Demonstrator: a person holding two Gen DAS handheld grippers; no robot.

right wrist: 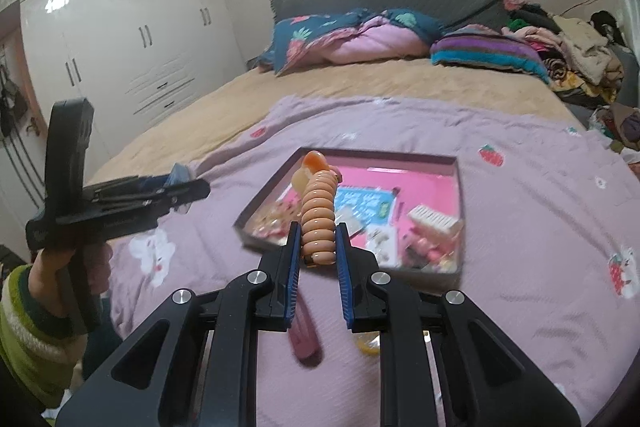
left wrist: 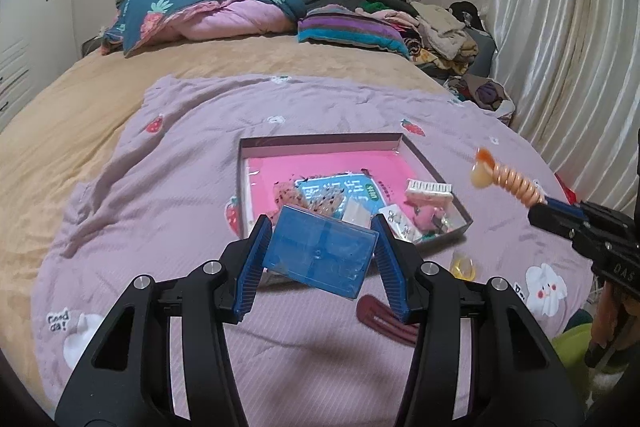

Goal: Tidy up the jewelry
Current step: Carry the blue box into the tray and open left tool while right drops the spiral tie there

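1. Left wrist view: my left gripper [left wrist: 320, 251] is clamped on a translucent blue plastic case [left wrist: 320, 253], one pad on each short end; the case sits tilted between my fingers, lifted above the lilac quilt [left wrist: 168, 195]
2. Just beyond the case lies the shallow open box [left wrist: 320, 141] with a pink floor, holding a blue packet [left wrist: 340, 193], a white comb-like clip [left wrist: 428, 187] and small pink trinkets
3. Below and right of my pads, a dark red hair clip [left wrist: 384, 319] and a small yellow piece [left wrist: 464, 267] lie on the quilt
4. To the right, my right gripper [left wrist: 560, 215] holds an orange spiral hair tie [left wrist: 512, 183] out in the air
5. Right wrist view: my right gripper [right wrist: 318, 247] is pinched narrow on the spiral hair tie [right wrist: 318, 223], which stands up from my fingertips in front of the box [right wrist: 460, 187]
6. The red clip [right wrist: 306, 339] and the yellow piece [right wrist: 370, 345] lie under my fingers; my left gripper [right wrist: 192, 189] is off to the left, held by a hand [right wrist: 52, 267] in a green striped sleeve [right wrist: 28, 327]
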